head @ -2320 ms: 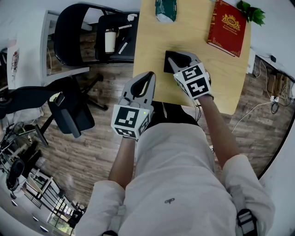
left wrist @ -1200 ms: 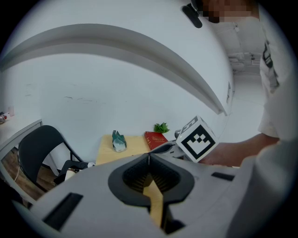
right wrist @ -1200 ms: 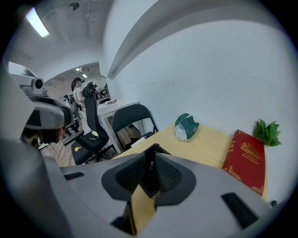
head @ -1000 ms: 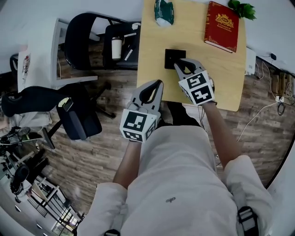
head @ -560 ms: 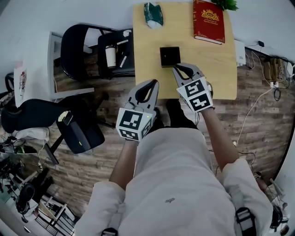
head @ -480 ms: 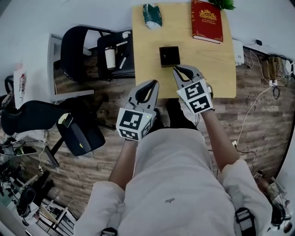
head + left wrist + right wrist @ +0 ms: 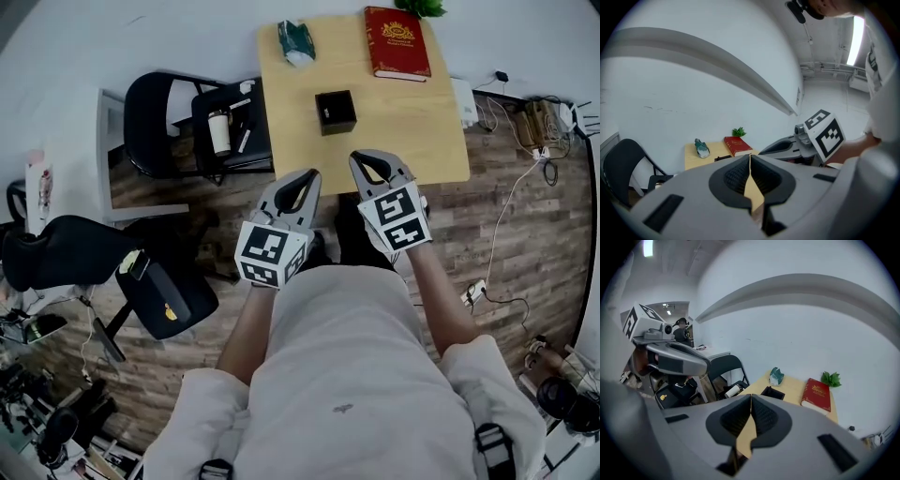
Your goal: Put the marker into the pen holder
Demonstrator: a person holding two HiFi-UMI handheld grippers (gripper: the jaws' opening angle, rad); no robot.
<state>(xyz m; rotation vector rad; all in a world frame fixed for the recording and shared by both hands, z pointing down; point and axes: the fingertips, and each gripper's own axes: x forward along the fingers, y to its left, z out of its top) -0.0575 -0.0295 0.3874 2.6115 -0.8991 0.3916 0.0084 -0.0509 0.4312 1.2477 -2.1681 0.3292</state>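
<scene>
The black square pen holder [image 7: 336, 112] stands on the wooden table [image 7: 412, 131], near the middle; it also shows in the right gripper view [image 7: 772, 392] and as a dark sliver in the left gripper view [image 7: 723, 158]. A pale speck shows inside it in the head view; I cannot tell what it is. Neither gripper holds a marker. My left gripper [image 7: 307, 175] and right gripper [image 7: 366, 157] are both shut and empty, held side by side over the floor, short of the table's near edge. Each gripper view shows its own jaws pressed together [image 7: 750, 161] [image 7: 751, 401].
A red book [image 7: 397, 42], a green packet [image 7: 296, 42] and a small plant [image 7: 422, 7] sit at the table's far side. Left of the table, a black chair [image 7: 155, 108] stands beside a seat carrying a cup [image 7: 219, 131] and a thin stick-like item [image 7: 242, 141]. Cables [image 7: 511, 202] trail on the floor at the right.
The person has backed away from the table. The right gripper, earlier at the pen holder, is now off the table's near edge. Both grippers stay shut.
</scene>
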